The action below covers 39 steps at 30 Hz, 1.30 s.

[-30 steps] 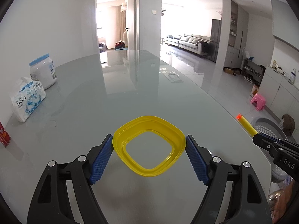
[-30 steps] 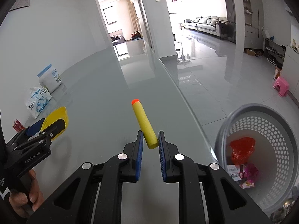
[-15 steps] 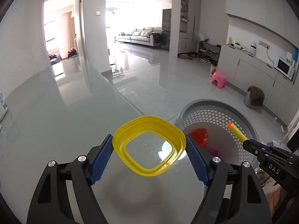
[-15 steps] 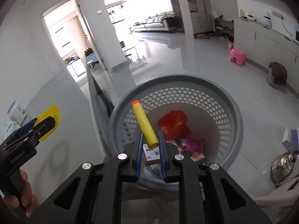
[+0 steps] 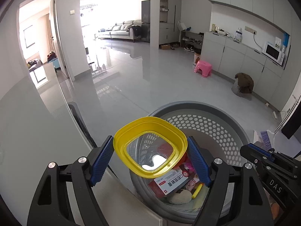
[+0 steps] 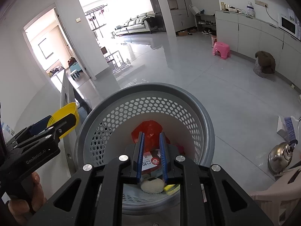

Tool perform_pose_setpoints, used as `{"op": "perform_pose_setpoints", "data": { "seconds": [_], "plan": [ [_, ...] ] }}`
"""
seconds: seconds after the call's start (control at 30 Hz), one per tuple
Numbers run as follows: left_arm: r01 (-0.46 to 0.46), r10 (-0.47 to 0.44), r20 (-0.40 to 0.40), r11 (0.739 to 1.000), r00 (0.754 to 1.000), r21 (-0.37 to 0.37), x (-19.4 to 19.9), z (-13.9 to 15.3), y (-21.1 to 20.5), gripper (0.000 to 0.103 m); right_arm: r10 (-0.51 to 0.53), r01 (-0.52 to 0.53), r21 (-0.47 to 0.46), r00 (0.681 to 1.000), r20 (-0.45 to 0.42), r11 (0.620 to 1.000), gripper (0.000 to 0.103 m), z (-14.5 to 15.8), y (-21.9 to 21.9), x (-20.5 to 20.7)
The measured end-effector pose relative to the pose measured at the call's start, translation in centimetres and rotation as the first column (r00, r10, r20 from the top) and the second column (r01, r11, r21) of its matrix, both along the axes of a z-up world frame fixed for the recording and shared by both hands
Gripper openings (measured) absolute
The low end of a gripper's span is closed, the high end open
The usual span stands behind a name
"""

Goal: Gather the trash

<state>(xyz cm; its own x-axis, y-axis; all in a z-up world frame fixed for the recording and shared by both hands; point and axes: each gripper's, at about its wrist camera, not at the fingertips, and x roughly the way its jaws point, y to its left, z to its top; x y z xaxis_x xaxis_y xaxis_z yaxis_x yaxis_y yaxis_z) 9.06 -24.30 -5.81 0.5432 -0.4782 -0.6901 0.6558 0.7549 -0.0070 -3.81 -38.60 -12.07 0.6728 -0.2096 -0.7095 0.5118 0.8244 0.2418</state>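
Left gripper [image 5: 150,159]: pads clamped on yellow lid [image 5: 150,146], centre frame, above grey basket [image 5: 207,111] rim. Right gripper [image 6: 152,148]: jaws parted, empty, over basket interior. Yellow foam dart [image 5: 197,189]: lying inside basket, lower centre, among trash.

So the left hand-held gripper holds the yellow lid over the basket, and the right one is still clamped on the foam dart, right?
Not quite. The right hand-held gripper is open and empty, per the right wrist view; the foam dart lies in the basket. The left hand-held gripper does hold the yellow lid.
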Motion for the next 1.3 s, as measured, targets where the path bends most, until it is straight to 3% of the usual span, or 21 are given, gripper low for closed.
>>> {"op": "perform_pose_setpoints", "data": {
  "seconds": [0.13, 0.27, 0.47, 1.3],
  "plan": [
    [0.006, -0.006, -0.03, 1.0, 1.0, 0.013, 0.6, -0.7, -0.4, 0.078, -0.005, 0.006, 0.022, 1.0, -0.01, 1.0, 0.019, -0.8, -0.9, 0.2],
    [0.004, -0.003, -0.042, 1.0, 0.999, 0.021, 0.6, -1.1, -0.4, 0.081, -0.013, 0.013, 0.066, 1.0, -0.002, 0.998, 0.031, -1.3, -1.6, 0.3],
    [0.002, -0.001, -0.044, 1.0, 0.999, 0.01, 0.6, -0.6, -0.3, 0.085, -0.013, 0.013, 0.06, 1.0, 0.004, 0.998, 0.041, -1.0, -0.9, 0.4],
    [-0.041, 0.041, -0.005, 0.999, 0.999, -0.003, 0.3, 0.6, 2.7, 0.089, -0.025, 0.025, 0.001, 1.0, 0.015, 1.0, 0.051, 0.8, 2.0, 0.1]
  ]
}}
